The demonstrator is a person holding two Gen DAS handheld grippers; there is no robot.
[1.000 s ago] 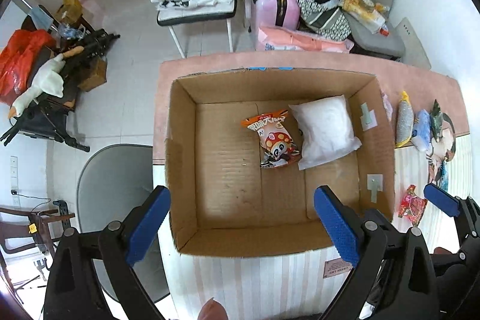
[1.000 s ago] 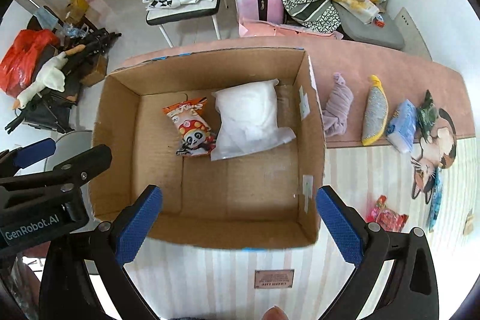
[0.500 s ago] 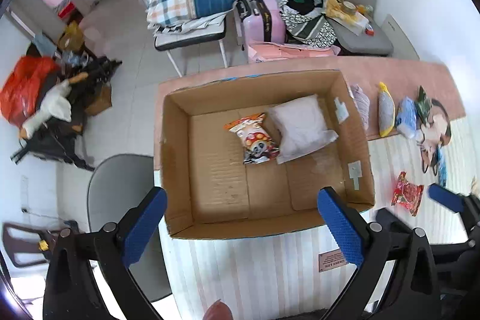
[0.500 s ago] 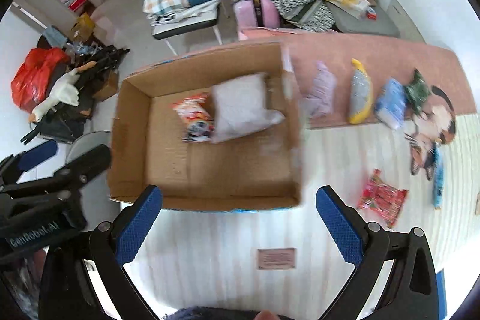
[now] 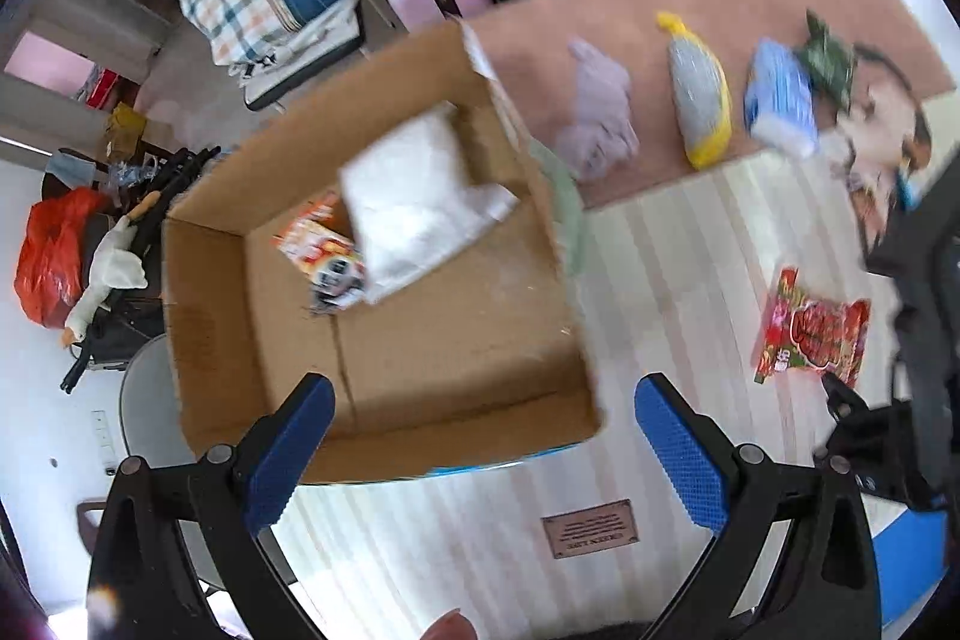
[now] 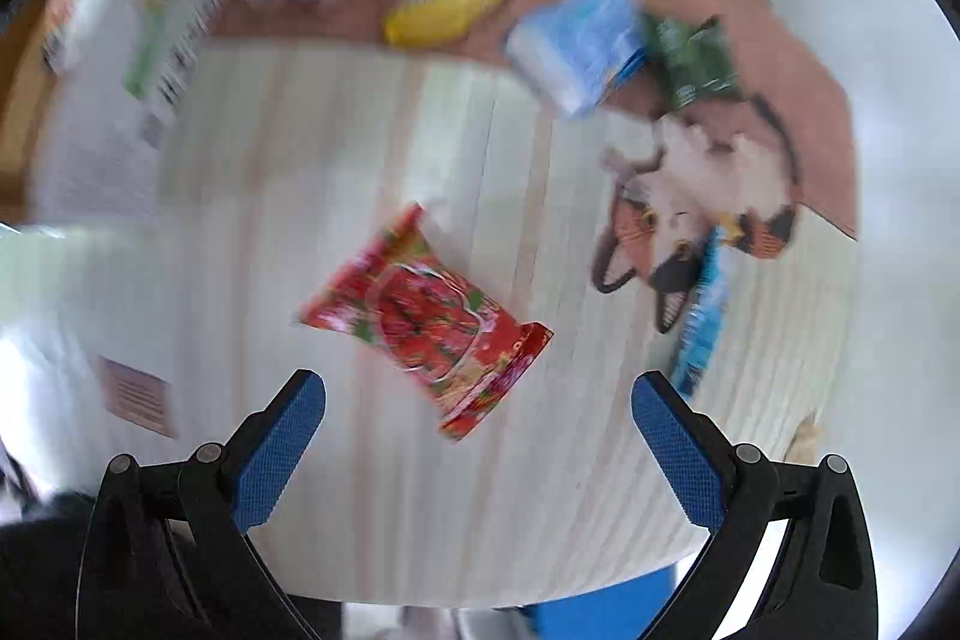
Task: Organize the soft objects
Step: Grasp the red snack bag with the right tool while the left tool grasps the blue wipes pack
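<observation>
Hovering w/ right gripper (image 6: 478, 436) spread wide, empty, just above red snack packet (image 6: 427, 323) lying on table (image 6: 540, 490), right of cardboard box (image 5: 252, 340). Left gripper (image 5: 480, 451) also gaping, empty, near box's front wall.

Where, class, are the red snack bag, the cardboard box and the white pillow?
red snack bag (image 6: 429, 322): right wrist view, centre of the bag's printed front.
cardboard box (image 5: 204, 316): left wrist view, inside of its left wall.
white pillow (image 5: 414, 196): left wrist view, middle of its top.
</observation>
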